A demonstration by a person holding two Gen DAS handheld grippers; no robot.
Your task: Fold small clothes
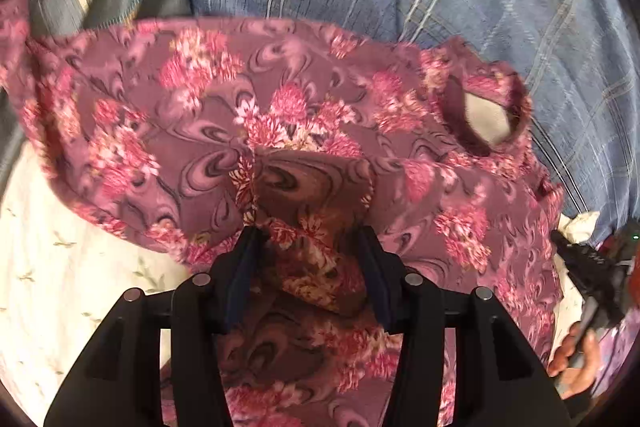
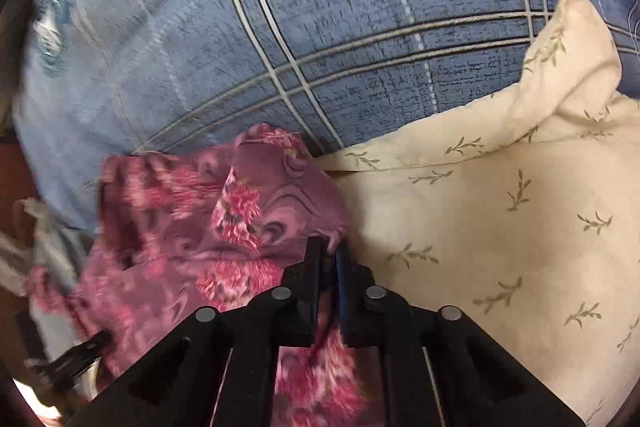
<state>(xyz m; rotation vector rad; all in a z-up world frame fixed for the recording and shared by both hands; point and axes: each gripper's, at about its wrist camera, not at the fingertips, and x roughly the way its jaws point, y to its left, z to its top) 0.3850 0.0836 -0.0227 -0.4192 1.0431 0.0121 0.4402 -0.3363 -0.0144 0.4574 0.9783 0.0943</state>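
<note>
We judged the fold barely begun: the floral garment (image 1: 304, 131) hung spread across mid-frame, unfolded. Our left gripper (image 1: 308, 239) stood partly open with bunched cloth between its fingers (grip uncertain). Our right gripper (image 2: 329, 247) was pinched nearly closed on an edge. The long axis ran left to right, with an opening (image 1: 486, 115) at right.
</note>
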